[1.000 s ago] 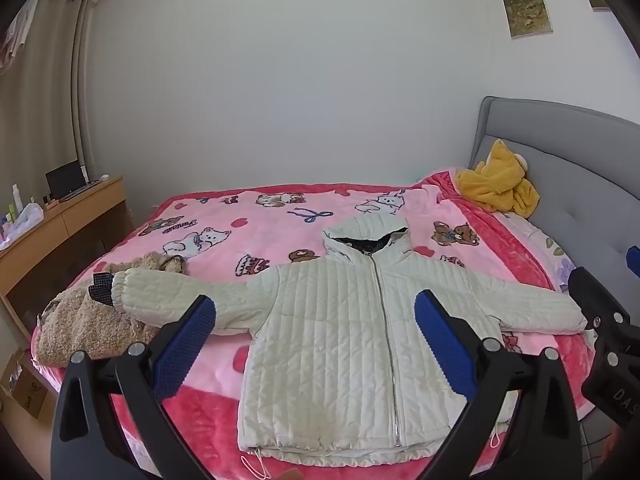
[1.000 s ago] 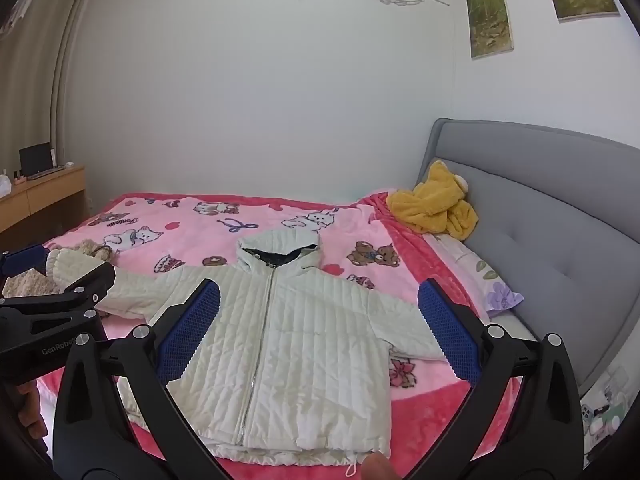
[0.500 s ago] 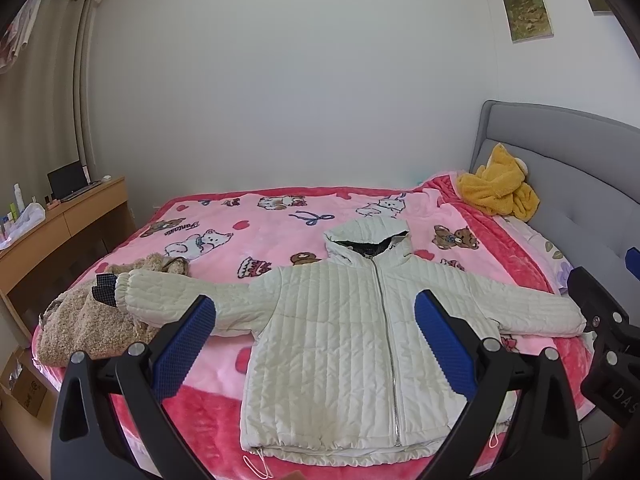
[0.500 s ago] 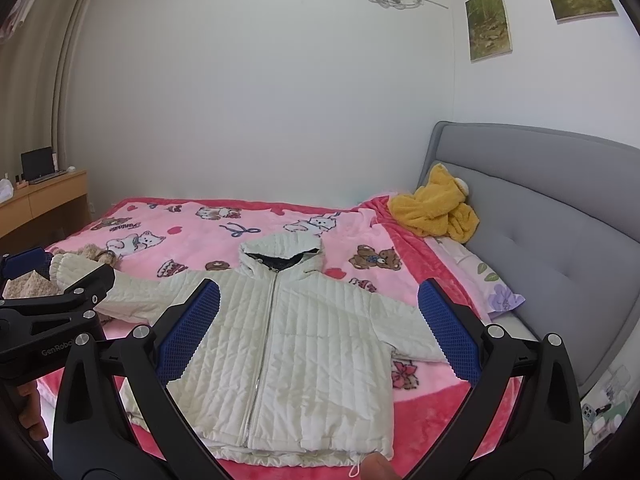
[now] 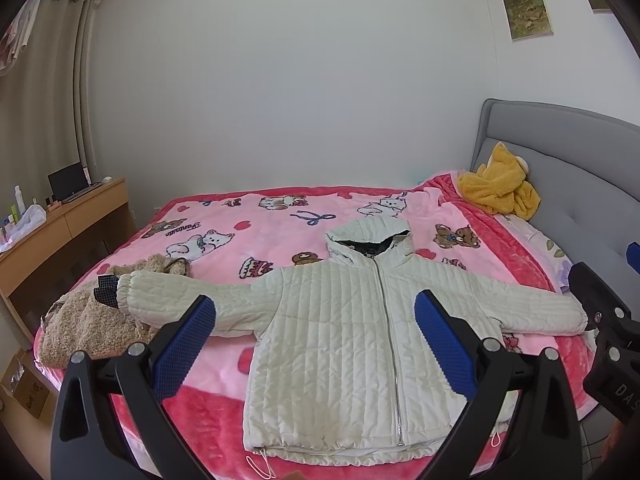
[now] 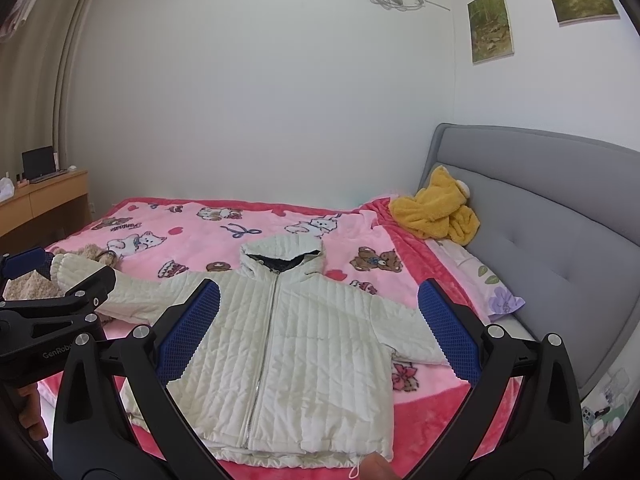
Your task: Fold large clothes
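A white quilted hooded jacket (image 5: 340,344) (image 6: 296,340) lies flat and zipped on the pink bed, front up, both sleeves spread sideways. Its hood points toward the far wall and its hem lies at the near bed edge. My left gripper (image 5: 314,340) hangs open above the jacket's body, holding nothing. My right gripper (image 6: 318,330) is open too, above the jacket's right half, apart from the cloth. The left sleeve cuff (image 5: 128,292) rests on a beige fleece garment.
A beige fleece garment (image 5: 84,328) lies heaped at the bed's left corner. A yellow plush garment (image 5: 500,192) sits by the grey headboard (image 6: 540,216) on the right. A wooden desk (image 5: 52,232) stands left of the bed. A cardboard box (image 5: 20,384) is on the floor.
Both views have tilted slightly upward, so the jacket sits a little lower in frame. The jacket has not moved and both grippers stay open.
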{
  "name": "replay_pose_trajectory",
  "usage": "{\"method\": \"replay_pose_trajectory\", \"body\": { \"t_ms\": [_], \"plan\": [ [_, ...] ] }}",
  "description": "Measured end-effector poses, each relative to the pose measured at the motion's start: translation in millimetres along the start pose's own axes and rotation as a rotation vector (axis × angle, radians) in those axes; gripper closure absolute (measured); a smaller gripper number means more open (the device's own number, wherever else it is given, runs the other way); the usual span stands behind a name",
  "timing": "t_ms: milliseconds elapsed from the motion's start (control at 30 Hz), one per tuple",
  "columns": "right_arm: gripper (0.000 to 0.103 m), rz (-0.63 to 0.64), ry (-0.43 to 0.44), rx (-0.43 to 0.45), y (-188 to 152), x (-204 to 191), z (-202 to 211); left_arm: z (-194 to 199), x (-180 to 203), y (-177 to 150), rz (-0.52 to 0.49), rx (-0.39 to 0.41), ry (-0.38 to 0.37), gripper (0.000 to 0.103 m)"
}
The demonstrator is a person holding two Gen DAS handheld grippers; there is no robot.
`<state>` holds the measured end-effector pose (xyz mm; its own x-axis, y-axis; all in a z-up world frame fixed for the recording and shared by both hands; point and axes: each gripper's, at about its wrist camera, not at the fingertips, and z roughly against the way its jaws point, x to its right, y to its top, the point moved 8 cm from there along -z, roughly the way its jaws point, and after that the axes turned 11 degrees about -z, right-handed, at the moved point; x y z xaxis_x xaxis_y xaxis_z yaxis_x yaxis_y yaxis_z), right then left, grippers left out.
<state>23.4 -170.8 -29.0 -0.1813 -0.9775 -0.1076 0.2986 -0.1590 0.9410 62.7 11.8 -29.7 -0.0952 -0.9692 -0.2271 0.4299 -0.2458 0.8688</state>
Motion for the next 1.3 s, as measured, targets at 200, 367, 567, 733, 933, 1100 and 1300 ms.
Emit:
{"method": "replay_pose_trajectory", "body": {
  "t_ms": [200, 367, 567, 733, 933, 1100, 1300],
  "plan": [
    [0.008, 0.002, -0.001, 0.0, -0.5, 1.0, -0.2, 0.1, -0.1, 0.0, 0.001, 0.001, 0.0, 0.005],
    [0.008, 0.012, -0.011, -0.004, -0.9, 0.6, -0.8, -1.0, 0.9, 0.6, 0.001, -0.004, -0.005, 0.005],
    [0.008, 0.006, -0.032, -0.027, -1.4, 2.6, -7.4, -8.2, 3.6, -3.0, -0.002, -0.017, -0.018, 0.005],
    [0.008, -0.004, -0.043, -0.05, -6.2, 7.3, -16.6, -19.6, 10.3, -7.5, -0.017, -0.039, -0.031, 0.005],
    [0.008, -0.018, -0.055, -0.079, -16.8, 11.8, -40.7, -39.0, 16.7, -10.9, -0.017, -0.053, -0.032, 0.005],
    [0.008, -0.072, -0.033, -0.126, -31.2, 17.2, -83.0, -77.5, 20.8, -18.6, -0.003, -0.099, -0.041, 0.005],
    [0.008, -0.075, -0.065, -0.183, -45.8, 12.3, -157.5, -160.8, 21.1, -32.5, 0.044, -0.21, -0.083, 0.005]
  ]
}}
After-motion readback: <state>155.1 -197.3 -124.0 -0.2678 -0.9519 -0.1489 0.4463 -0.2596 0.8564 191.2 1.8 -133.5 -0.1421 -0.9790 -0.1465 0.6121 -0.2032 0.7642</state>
